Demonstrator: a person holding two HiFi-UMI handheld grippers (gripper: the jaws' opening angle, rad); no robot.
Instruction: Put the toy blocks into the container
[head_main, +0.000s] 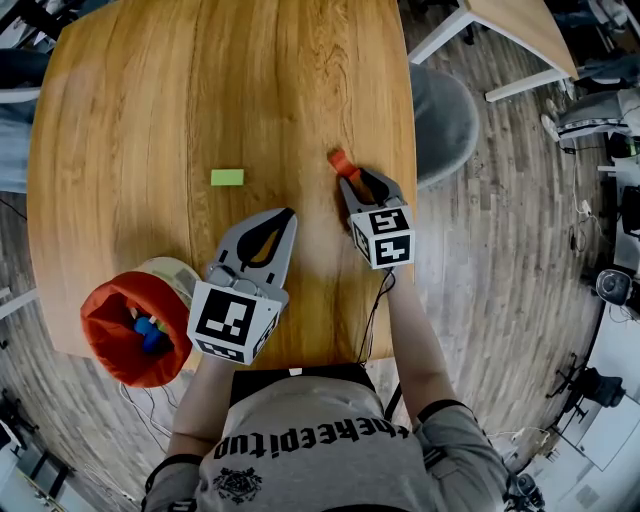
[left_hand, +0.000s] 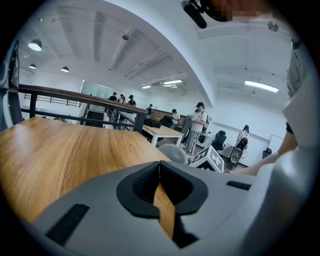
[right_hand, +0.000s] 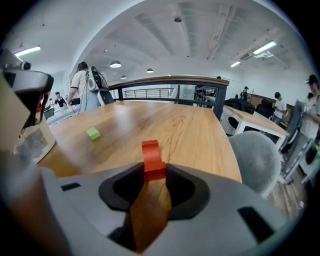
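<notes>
Right gripper (head_main: 347, 180): jaws closed on the red block (right_hand: 151, 159), held at their tips near the right edge of the table (head_main: 200, 80); left gripper (head_main: 288, 214): jaws together, nothing between; green block (head_main: 227, 177): lying on the table, well apart from both grippers; orange container (head_main: 98, 305): at the table's near-left edge, blue blocks (head_main: 150, 332) inside.

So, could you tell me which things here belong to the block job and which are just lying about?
Job:
- red block, between the right gripper jaws
- green block
- orange container holding blue blocks

Lying about:
- pale round object beside the container
- grey chair
</notes>
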